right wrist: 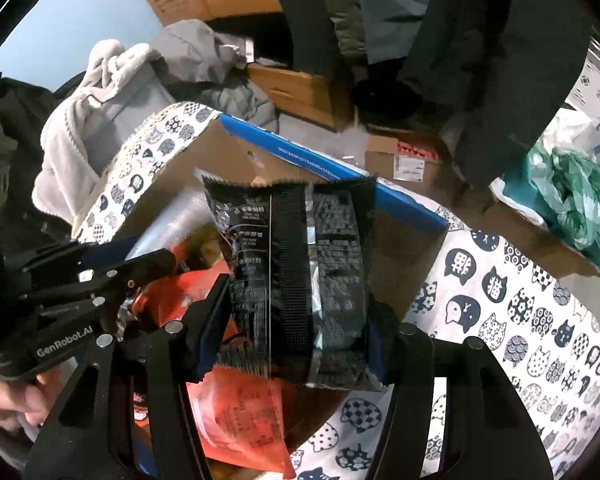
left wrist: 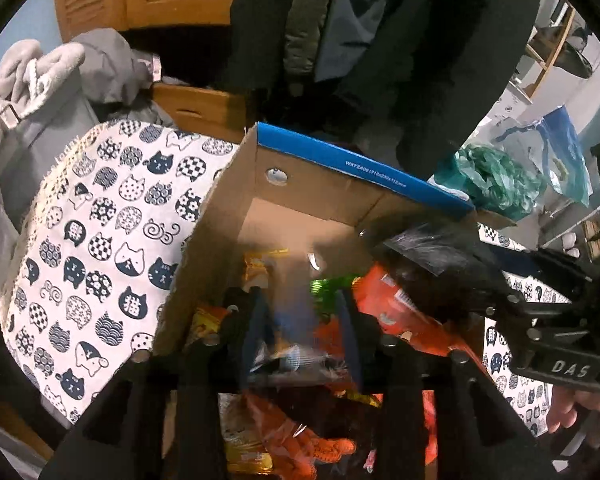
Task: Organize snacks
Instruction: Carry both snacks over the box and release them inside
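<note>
Over the box (right wrist: pixel 404 264) on the counter (right wrist: pixel 540 320), right tool (right wrist: pixel 300 332) grips a black packet (right wrist: pixel 300 280), left tool (left wrist: pixel 304 320) parted inside on nothing clear; several snacks (left wrist: pixel 404 312) already boxed, sorting apparently midway.

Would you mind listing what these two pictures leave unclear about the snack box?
- Left wrist view: the item between the left tongs is motion-blurred.
- Right wrist view: the black packet in the right tongs hides much of the cardboard box interior.
- Both views: packet lettering is too small.
</note>
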`<state>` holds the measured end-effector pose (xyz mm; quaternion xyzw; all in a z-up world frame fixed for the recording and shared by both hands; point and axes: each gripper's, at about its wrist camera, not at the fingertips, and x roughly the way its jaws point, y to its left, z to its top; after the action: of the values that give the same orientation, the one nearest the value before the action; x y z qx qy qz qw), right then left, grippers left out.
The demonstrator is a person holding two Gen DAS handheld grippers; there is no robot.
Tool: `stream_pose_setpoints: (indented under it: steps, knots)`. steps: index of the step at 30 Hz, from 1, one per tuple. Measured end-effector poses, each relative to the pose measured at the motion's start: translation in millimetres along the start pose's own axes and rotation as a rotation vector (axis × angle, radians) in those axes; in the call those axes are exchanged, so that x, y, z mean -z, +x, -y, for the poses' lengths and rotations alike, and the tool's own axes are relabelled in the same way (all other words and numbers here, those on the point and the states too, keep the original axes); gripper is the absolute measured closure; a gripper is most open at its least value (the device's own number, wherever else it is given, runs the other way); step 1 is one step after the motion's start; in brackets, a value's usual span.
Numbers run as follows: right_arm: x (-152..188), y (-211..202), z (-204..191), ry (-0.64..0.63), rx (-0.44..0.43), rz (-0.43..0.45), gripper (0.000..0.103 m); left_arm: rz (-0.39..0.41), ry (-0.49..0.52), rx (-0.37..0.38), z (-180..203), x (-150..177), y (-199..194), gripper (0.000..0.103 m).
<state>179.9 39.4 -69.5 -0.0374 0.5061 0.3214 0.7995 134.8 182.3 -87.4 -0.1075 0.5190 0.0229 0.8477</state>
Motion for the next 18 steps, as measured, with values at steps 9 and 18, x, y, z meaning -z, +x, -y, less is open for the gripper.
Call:
stream_pose_setpoints:
  steps: [9, 18]
  knots:
    - [0, -39, -1, 0.034, -0.016, 0.092, 0.028, 0.051, 0.078, -0.047, 12, 9, -29, 0.041]
    - [26, -88, -17, 0.007, 0.058, 0.162, 0.026, 0.124, 0.160, -0.096, 28, 25, -67, 0.022]
